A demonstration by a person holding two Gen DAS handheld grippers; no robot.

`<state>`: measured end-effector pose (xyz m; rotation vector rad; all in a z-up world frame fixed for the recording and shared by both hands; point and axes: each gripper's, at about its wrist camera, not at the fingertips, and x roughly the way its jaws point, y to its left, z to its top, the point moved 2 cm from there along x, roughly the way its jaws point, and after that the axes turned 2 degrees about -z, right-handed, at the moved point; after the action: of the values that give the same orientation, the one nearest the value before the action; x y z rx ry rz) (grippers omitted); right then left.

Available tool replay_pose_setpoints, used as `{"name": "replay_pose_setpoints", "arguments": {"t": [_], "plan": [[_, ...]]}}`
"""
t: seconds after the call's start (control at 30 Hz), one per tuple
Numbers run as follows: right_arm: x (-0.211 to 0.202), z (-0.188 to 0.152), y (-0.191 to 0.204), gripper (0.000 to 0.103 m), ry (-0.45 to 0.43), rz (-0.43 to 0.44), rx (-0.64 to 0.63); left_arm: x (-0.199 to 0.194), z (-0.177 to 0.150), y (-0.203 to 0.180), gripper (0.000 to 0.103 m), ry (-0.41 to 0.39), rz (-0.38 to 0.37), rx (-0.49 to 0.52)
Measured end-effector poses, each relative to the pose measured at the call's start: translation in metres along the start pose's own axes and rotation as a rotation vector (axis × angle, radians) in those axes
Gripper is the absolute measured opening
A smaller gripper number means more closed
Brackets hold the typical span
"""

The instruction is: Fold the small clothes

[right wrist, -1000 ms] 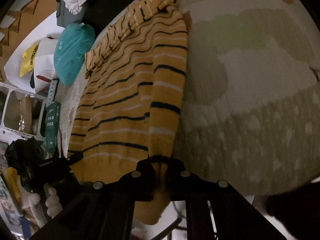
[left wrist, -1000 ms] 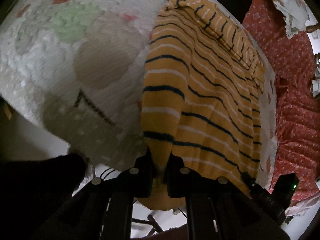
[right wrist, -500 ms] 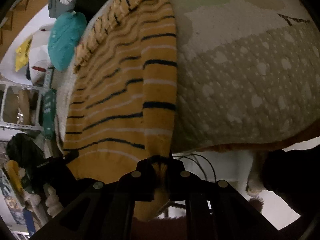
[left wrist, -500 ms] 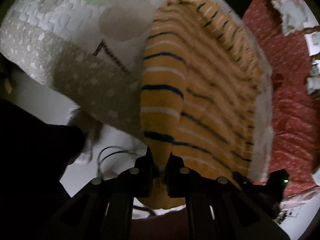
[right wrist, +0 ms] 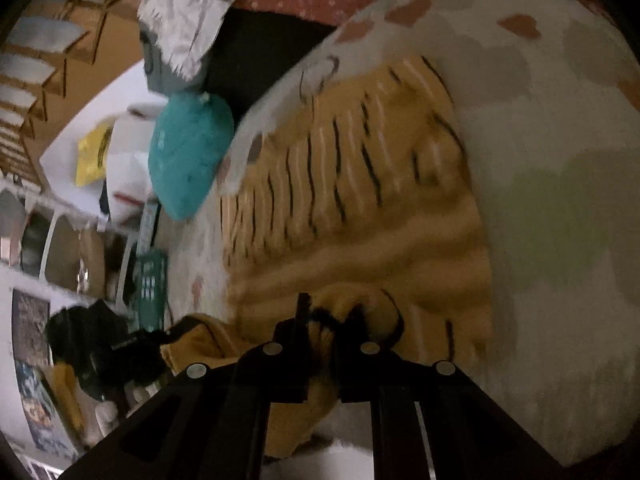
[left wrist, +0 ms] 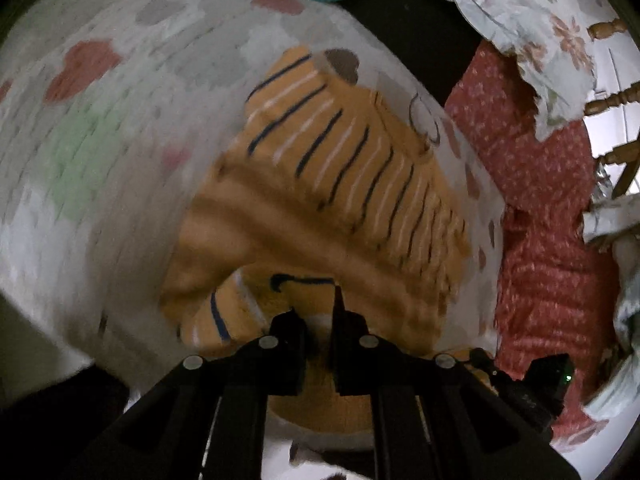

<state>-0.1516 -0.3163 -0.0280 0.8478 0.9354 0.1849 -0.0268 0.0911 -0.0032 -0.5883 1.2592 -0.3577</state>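
A yellow striped knit garment [left wrist: 344,184] with dark and white stripes lies on a white quilted blanket [left wrist: 92,168]. Its near part is lifted and doubled over the far part. My left gripper [left wrist: 318,320] is shut on the garment's near edge at one corner. My right gripper [right wrist: 320,328] is shut on the same edge of the garment [right wrist: 360,208] at the other corner. The right gripper also shows at the lower right of the left wrist view [left wrist: 532,384]. Both views are motion blurred.
A teal bundle [right wrist: 188,152] lies beyond the blanket [right wrist: 560,160], with shelves and clutter further off. A red floral cloth [left wrist: 544,208] lies beside the blanket. A white floral cloth [left wrist: 516,12] hangs at the far side.
Both grippers have swung up and forward with the garment's near edge. The garment, stretched out flat before, is now folding over itself on the blanket.
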Motion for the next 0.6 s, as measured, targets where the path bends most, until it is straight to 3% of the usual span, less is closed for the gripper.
{"name": "replay_pose_setpoints", "arguments": {"t": [0.27, 0.37, 0.47, 0.6], "plan": [[0.067, 0.082, -0.022, 0.009, -0.032, -0.076, 0.101, 0.059, 0.086, -0.017, 0.009, -0.003, 0.028, -0.008], [0.089, 0.099, -0.025, 0.01, -0.038, -0.08, 0.09, 0.079, 0.107, -0.017, 0.01, 0.022, 0.013, -0.012], [0.096, 0.109, -0.022, 0.013, -0.043, -0.103, 0.061, 0.083, 0.122, -0.014, 0.014, 0.03, -0.05, -0.048], [0.081, 0.11, -0.012, 0.036, -0.067, -0.081, 0.018, 0.054, 0.132, -0.012, 0.032, -0.041, -0.09, -0.034]]}}
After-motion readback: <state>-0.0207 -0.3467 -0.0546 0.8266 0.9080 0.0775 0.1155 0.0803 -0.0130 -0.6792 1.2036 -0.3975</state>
